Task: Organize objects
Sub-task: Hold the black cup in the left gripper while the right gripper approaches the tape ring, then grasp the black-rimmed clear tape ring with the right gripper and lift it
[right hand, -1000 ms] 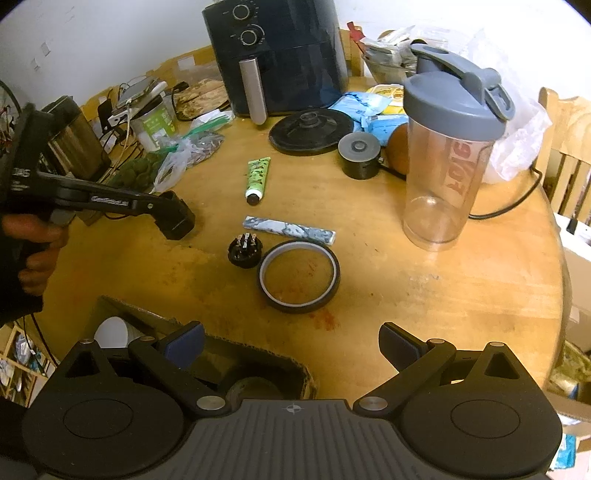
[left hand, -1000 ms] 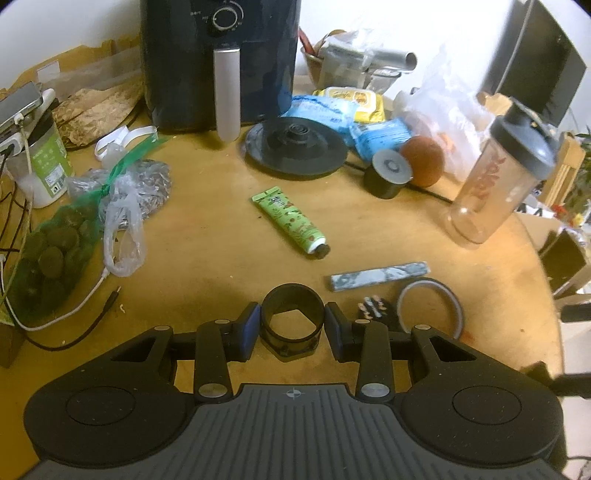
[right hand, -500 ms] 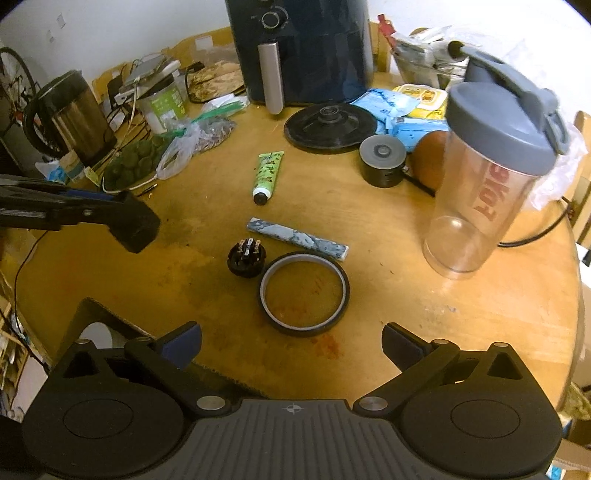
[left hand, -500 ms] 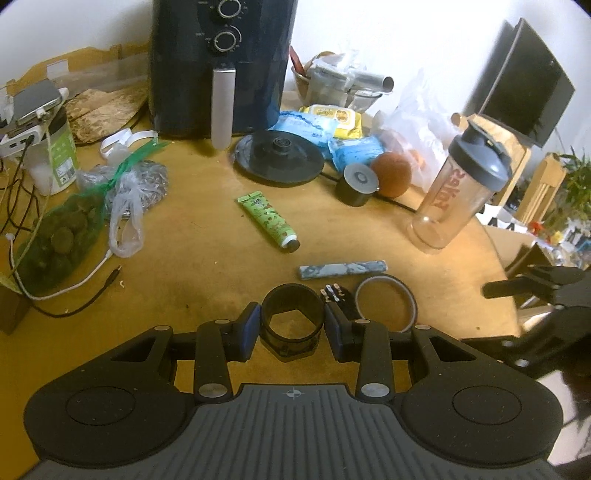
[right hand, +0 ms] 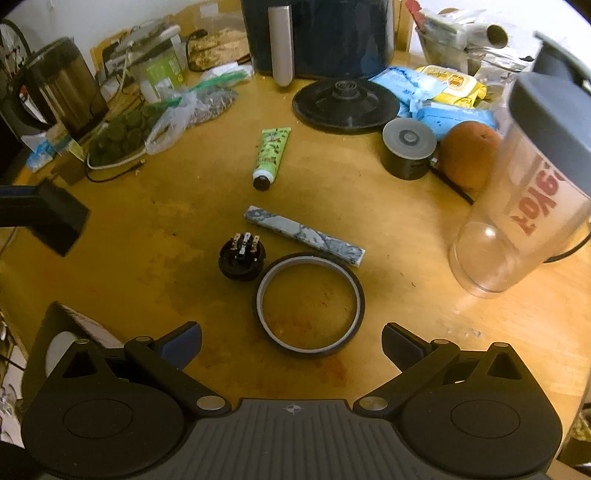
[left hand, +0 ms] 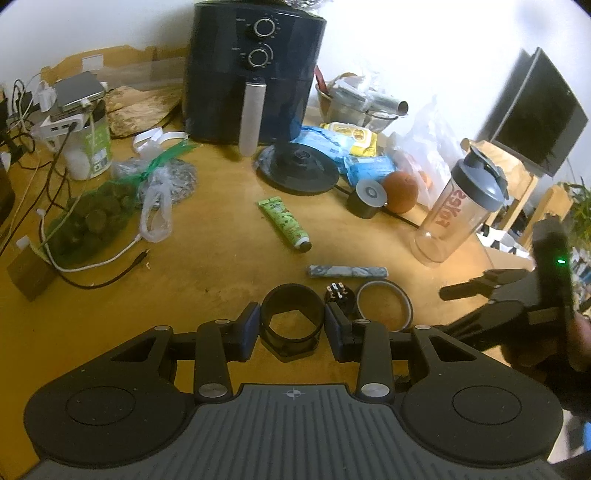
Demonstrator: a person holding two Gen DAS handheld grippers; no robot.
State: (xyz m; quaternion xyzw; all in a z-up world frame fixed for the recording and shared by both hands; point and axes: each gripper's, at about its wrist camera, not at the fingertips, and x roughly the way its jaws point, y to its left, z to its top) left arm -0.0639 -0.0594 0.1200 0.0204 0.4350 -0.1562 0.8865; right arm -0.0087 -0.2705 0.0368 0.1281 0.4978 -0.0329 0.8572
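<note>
The left claw [left hand: 291,326] is clamped on a black ring [left hand: 291,320], held above the wooden surface [left hand: 207,266] just beside the tape roll [right hand: 311,301]. The right claw [right hand: 291,343] hangs spread wide near that roll, gripping nothing. A small black plug [right hand: 242,256] touches the roll's edge.

On the round table [right hand: 424,295], the tape ring [right hand: 311,303] is lying nearest the right gripper [right hand: 291,343], with the small plug [right hand: 242,257] sitting just left of it and the flat bar [right hand: 304,235] lying just behind both. The tube [right hand: 271,157] is lying behind the bar, the kettle base [right hand: 345,107] further back before the air fryer [right hand: 321,33]. The shaker bottle [right hand: 532,192] is standing at the right, an orange [right hand: 469,153] and a short cylinder [right hand: 408,147] sitting to its left
</note>
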